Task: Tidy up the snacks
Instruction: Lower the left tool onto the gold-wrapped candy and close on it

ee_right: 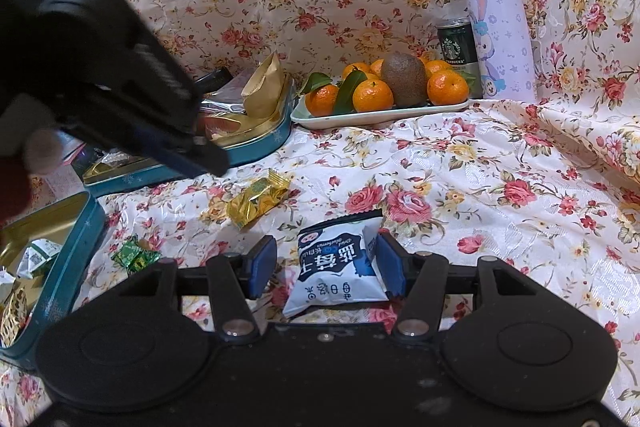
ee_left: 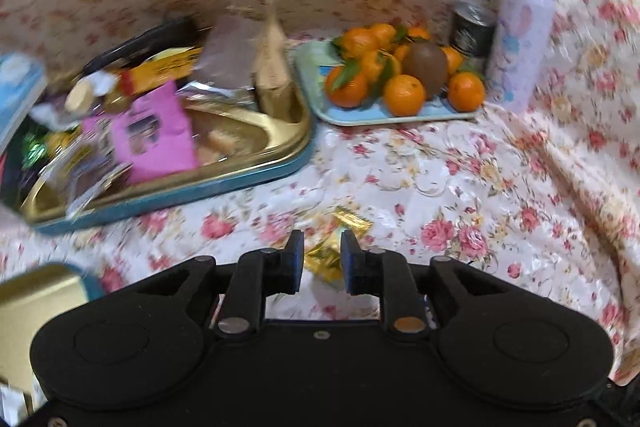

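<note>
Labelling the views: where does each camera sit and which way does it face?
Left wrist: on the left tool, angled down at a gold foil packet on the floral cloth; own fingers show.
Right wrist: on the right tool, angled down at a white-and-navy snack pouch; own fingers and the left tool show.
Shared: round teal tin, tangerine tray, lilac bottle.

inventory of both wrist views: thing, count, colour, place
tins: two, teal and gold, left, holding snacks
gold packet: one, on cloth before the tins
green candy: one, by near tin
blue-white pouch: one, between right fingers
tray: one, pale blue, back
mandarins: several, orange, on tray
kiwi: one, brown, on tray
can: one, dark, behind tray
bottle: one, lilac, back right
left gripper: open over gold packet
right gripper: around pouch
</note>
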Available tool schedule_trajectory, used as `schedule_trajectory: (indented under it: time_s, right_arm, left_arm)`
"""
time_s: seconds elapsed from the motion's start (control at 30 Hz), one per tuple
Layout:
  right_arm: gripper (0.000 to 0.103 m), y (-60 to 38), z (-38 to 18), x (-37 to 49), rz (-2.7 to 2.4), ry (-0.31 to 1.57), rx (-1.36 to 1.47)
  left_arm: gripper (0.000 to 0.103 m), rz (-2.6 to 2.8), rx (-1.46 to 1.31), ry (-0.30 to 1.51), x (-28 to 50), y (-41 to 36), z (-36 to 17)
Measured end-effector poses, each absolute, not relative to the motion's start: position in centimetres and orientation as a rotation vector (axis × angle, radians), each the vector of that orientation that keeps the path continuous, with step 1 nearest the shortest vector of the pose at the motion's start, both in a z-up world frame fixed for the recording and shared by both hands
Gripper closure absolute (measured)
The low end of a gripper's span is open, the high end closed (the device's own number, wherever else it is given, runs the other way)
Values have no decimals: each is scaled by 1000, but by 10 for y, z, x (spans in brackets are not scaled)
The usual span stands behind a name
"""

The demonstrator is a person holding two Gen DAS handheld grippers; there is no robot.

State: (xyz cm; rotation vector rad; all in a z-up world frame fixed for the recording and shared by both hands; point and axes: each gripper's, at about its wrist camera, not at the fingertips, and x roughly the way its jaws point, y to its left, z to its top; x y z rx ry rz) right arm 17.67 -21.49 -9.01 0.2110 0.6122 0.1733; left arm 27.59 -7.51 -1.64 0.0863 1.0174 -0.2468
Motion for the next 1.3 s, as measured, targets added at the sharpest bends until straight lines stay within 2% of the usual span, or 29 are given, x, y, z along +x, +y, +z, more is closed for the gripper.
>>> schedule_trajectory:
  time_s: [0.5,0.57,0.63,0.7,0.87,1.1,1.3]
  right_arm:
    - [41,-213,-90,178,176,613,212]
    - [41,-214,-90,177,175,613,213]
    - [41,-214,-90,177,176,613,213]
    - [41,-214,-90,177,176,613,213]
    - [41,-214,-90,178,177,613,213]
    - [41,-213,-90,178,178,614,214]
    - [41,-213,-90,178,180,614,214]
  left_arm:
    - [73,-326,196,1049,286,-95,-40]
    - [70,-315,202,1049,289,-96,-42]
    - [59,-323,203,1050,290,-96,-43]
    - [57,-323,202,1060,291,-98,-46]
    - [54,-316,188,1062,289,-98,-53]
    - [53,-380,33,1074,293,-81,-45]
    - [53,-378,78,1072,293,-85,-49]
